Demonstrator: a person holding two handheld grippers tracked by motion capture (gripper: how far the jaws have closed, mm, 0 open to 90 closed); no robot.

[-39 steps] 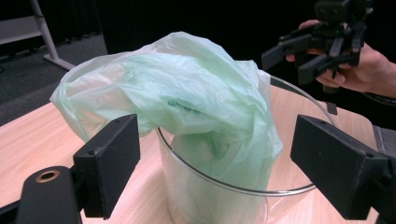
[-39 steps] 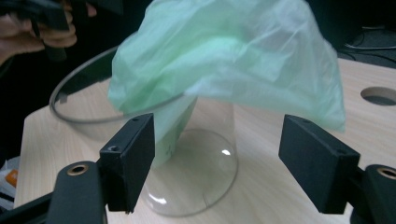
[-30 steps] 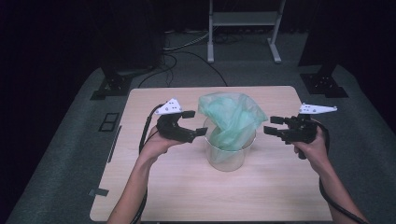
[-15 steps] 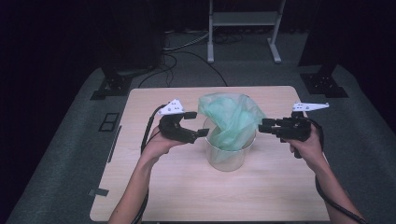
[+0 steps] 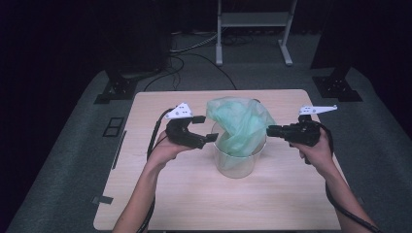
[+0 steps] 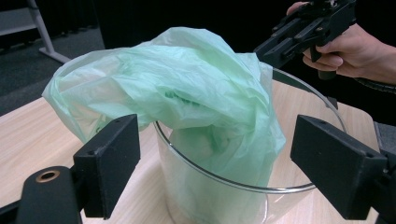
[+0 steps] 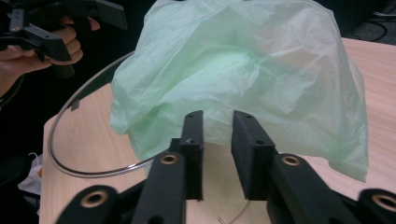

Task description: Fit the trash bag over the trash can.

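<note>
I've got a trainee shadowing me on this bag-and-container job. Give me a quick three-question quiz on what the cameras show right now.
1. True or false: the green plastic bag lies flat on the wooden table.
2. Which gripper's jaws stand wide apart? A) left gripper B) right gripper
3. What does the bag sit in?

Key
1. False: it bulges up out of a container.
2. A. In the left gripper view the jaws stand wide, either side of the rim. The right gripper's jaws have just been closing and stand narrow at the bag's edge; no pinch on it can be seen.
3. A clear round container in the middle of the table.
</note>
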